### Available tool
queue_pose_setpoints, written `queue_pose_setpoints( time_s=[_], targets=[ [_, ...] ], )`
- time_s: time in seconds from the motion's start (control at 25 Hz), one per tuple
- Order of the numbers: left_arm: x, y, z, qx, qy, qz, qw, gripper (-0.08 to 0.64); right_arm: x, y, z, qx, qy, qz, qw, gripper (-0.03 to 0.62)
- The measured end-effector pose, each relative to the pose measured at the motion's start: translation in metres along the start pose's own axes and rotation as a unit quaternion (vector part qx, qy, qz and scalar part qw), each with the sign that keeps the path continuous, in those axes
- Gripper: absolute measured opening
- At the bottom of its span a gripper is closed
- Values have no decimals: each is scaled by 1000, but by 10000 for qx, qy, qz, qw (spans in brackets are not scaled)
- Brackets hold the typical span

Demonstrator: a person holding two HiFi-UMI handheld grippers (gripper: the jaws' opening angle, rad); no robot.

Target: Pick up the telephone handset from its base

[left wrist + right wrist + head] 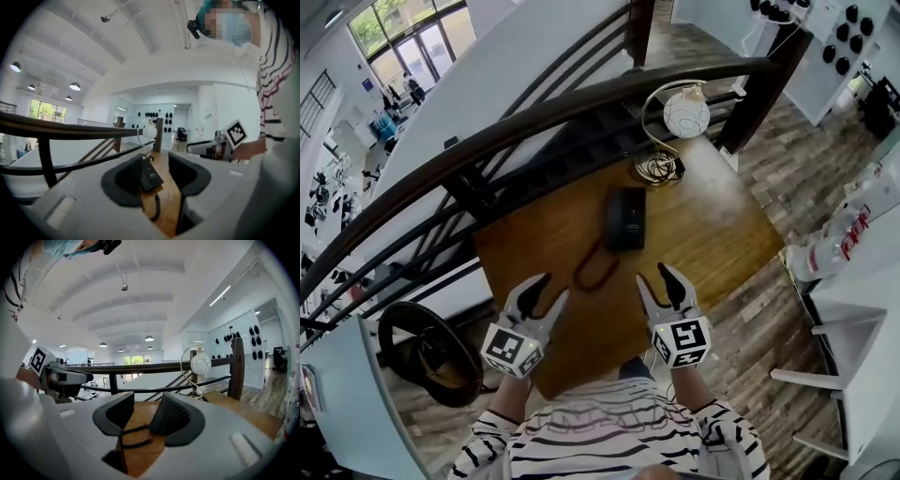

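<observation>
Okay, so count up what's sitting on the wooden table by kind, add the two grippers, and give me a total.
telephone, black, with its coiled cord: 1
lamp with a round white shade: 1
grippers: 2, the left gripper and the right gripper, both with jaws apart and nothing in them
Total: 4

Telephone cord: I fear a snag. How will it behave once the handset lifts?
Probably floppy: the cord lies in a loose loop on the table. The small telephone looks light, so a taut cord might drag it.
</observation>
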State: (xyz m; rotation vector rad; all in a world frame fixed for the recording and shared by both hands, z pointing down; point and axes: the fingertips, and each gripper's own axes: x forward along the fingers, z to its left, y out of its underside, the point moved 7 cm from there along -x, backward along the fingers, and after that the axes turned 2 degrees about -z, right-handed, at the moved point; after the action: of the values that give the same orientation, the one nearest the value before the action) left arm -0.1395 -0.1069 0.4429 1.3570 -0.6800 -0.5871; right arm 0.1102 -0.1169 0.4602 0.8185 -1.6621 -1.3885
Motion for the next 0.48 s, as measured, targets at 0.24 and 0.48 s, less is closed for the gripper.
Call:
queue_pose_setpoints(
  time_s=[0.24,0.48],
  targets=[
    [67,-12,13,283,80,22,9996,189,29,1,-41,-245,-223,24,9994,190],
    [137,-12,20,301,302,175,9989,194,49,5,-78,-354,-390,123,9985,190]
  ],
)
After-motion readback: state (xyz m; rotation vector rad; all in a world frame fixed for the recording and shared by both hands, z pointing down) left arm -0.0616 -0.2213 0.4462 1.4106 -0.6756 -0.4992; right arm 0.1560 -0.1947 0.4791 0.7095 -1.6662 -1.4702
